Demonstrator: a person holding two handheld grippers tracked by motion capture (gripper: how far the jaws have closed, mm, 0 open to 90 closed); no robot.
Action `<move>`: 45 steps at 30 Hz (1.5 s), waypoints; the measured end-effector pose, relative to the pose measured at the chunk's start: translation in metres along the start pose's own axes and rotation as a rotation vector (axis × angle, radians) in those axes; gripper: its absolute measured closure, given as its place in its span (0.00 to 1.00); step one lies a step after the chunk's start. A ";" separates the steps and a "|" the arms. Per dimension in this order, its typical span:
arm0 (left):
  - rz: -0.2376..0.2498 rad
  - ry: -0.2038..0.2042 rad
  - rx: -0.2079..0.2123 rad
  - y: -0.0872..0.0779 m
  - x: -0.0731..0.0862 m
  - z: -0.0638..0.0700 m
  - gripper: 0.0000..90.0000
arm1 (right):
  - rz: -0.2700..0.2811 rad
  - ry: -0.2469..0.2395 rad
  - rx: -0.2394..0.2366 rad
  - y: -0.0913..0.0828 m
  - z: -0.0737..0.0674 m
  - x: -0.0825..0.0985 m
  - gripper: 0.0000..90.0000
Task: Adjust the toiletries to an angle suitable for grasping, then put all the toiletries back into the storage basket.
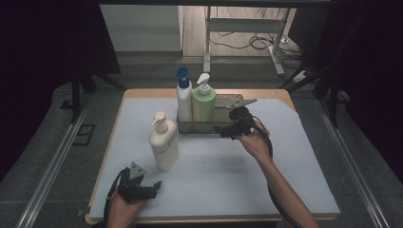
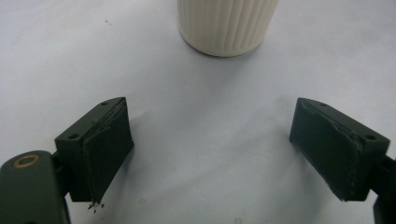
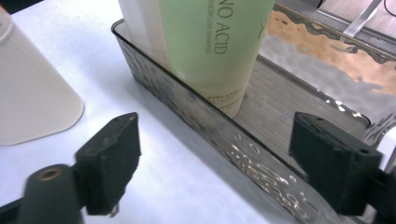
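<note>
Cream bottle stands upright between the near left gripper and the far tray.

The left gripper (image 1: 151, 186), jaws spread and empty, sits nearest the cream pump bottle (image 1: 164, 142), which stands just beyond it. Past the bottle, the right gripper (image 1: 227, 131), also spread and empty, hovers at the tray (image 1: 190, 127) holding the green bottle (image 1: 203, 102) and the blue-capped bottle (image 1: 184, 97).

Black left gripper (image 1: 153, 186), grey three-cornered plate, black right gripper (image 1: 227, 131), trailing cables
</note>
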State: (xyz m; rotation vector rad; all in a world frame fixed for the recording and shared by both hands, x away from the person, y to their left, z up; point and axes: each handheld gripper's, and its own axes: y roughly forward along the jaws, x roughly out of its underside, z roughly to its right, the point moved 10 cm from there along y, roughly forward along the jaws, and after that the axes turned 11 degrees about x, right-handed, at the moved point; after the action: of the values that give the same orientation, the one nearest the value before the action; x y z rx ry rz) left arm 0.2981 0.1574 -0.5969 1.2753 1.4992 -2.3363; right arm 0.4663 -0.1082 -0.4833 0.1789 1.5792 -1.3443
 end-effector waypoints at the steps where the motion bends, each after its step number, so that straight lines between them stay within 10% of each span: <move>1: 0.000 0.000 0.000 0.000 0.000 0.000 0.14 | -0.001 -0.007 -0.004 -0.002 0.000 0.001 0.14; 7: 0.000 0.000 0.000 0.000 0.000 0.000 0.14 | 0.010 -0.059 0.012 -0.014 0.003 0.009 0.00; 45: -0.001 0.000 -0.001 0.000 0.000 0.000 0.14 | 0.019 -0.019 0.019 -0.073 0.013 0.099 0.00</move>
State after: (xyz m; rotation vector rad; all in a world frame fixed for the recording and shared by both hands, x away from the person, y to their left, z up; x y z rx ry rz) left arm 0.2981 0.1575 -0.5969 1.2747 1.5005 -2.3359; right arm 0.3784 -0.1915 -0.5078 0.1923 1.5455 -1.3429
